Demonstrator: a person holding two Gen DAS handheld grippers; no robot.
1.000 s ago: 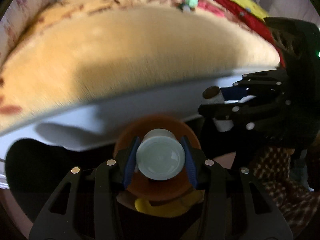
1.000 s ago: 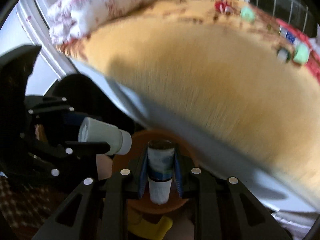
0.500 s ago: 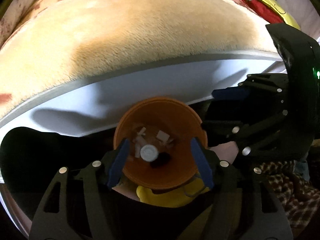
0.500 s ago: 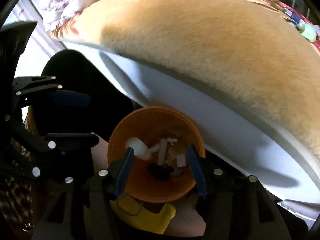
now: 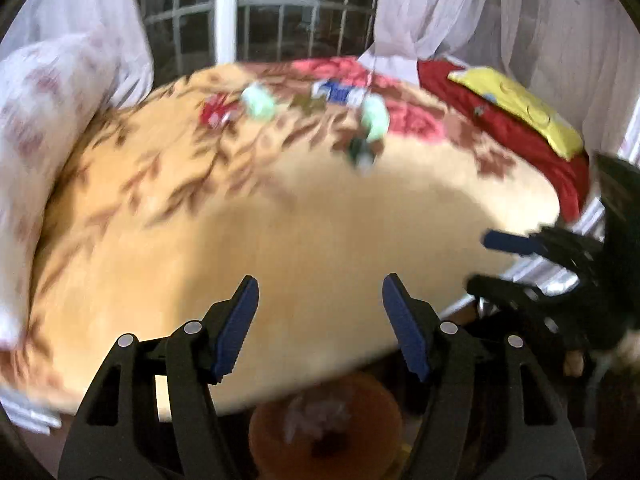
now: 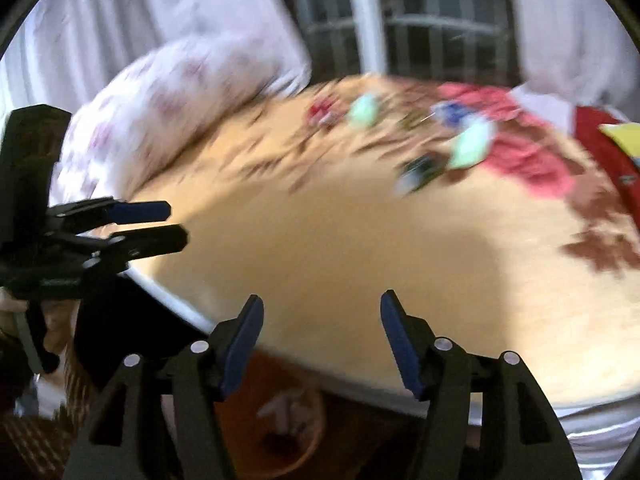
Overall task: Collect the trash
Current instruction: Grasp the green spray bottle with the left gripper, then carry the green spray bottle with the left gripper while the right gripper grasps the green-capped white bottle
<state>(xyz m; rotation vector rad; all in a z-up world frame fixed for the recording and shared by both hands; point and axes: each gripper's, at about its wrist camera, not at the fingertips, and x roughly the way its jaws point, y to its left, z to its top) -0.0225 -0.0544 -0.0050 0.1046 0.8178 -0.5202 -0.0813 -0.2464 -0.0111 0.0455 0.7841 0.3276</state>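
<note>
The trash left to collect lies at the far side of the bed (image 5: 320, 248), on the patterned blanket: two pale green crumpled pieces (image 5: 258, 106) (image 5: 376, 120), a red wrapper (image 5: 214, 114), a blue and white packet (image 5: 340, 94) and a small dark bottle-like piece (image 5: 360, 152) nearest the camera. All of it looks light; the green pieces and wrappers seem soft and crushable, so a pinch across the middle should serve, while the dark piece is probably stiffer and smoother and best taken across its body. The orange bin (image 5: 324, 432) stands on the floor at the near edge, with pale scraps inside. The left gripper (image 5: 316, 320) is released and empty, its jaws parted over bare blanket. The right gripper (image 6: 320, 336) is empty too, its jaws having just been opening. Both point slantwise down across the bed toward the litter, side by side.
</note>
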